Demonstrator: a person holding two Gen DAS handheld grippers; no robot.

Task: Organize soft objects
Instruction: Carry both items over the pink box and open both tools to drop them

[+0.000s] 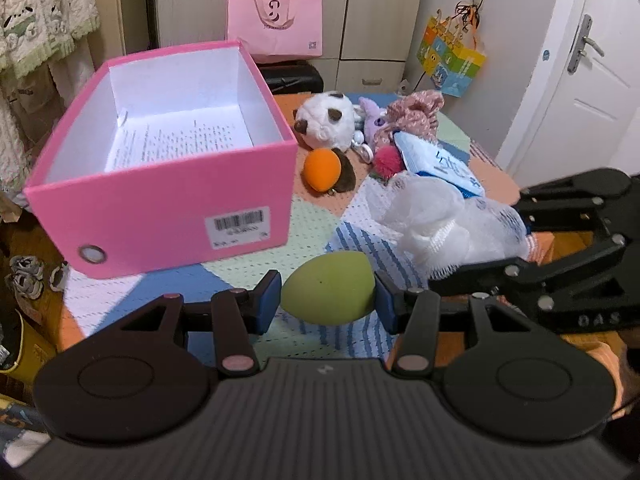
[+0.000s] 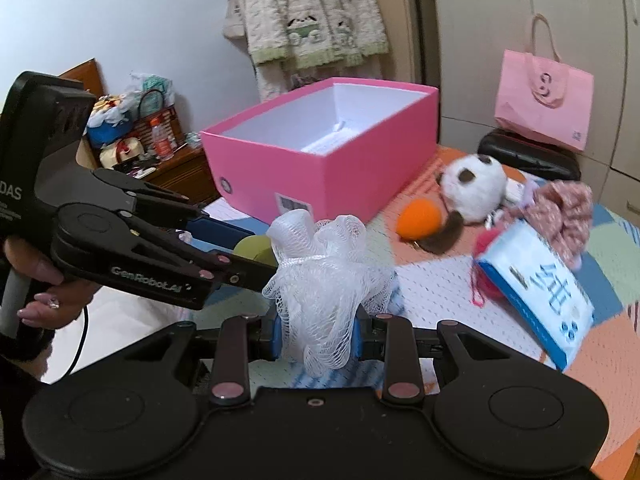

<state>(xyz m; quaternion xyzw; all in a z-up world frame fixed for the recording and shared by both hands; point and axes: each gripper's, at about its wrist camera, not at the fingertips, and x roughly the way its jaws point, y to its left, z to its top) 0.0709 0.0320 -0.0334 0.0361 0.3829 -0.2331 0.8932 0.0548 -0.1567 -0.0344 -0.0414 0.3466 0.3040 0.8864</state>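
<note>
My left gripper (image 1: pixel 328 300) is shut on a green egg-shaped sponge (image 1: pixel 328 294), held above the patchwork mat in front of the open pink box (image 1: pixel 168 200). My right gripper (image 2: pixel 318 336) is shut on a white mesh bath pouf (image 2: pixel 320 272), which also shows in the left wrist view (image 1: pixel 440 216). The left gripper and sponge (image 2: pixel 254 250) appear at the left of the right wrist view. On the mat beyond lie a white panda plush (image 1: pixel 328 124), an orange ball toy (image 1: pixel 322 168), a purple plush (image 1: pixel 376 120), a pink floral cloth (image 1: pixel 416 112) and a blue-white tissue pack (image 2: pixel 536 292).
The pink box (image 2: pixel 320 152) holds only printed paper. A pink tote bag (image 1: pixel 276 20) stands behind on a black case. A door (image 1: pixel 580 80) is at the right. A cluttered nightstand (image 2: pixel 152 152) stands left of the bed. Shoes (image 1: pixel 24 276) lie on the floor.
</note>
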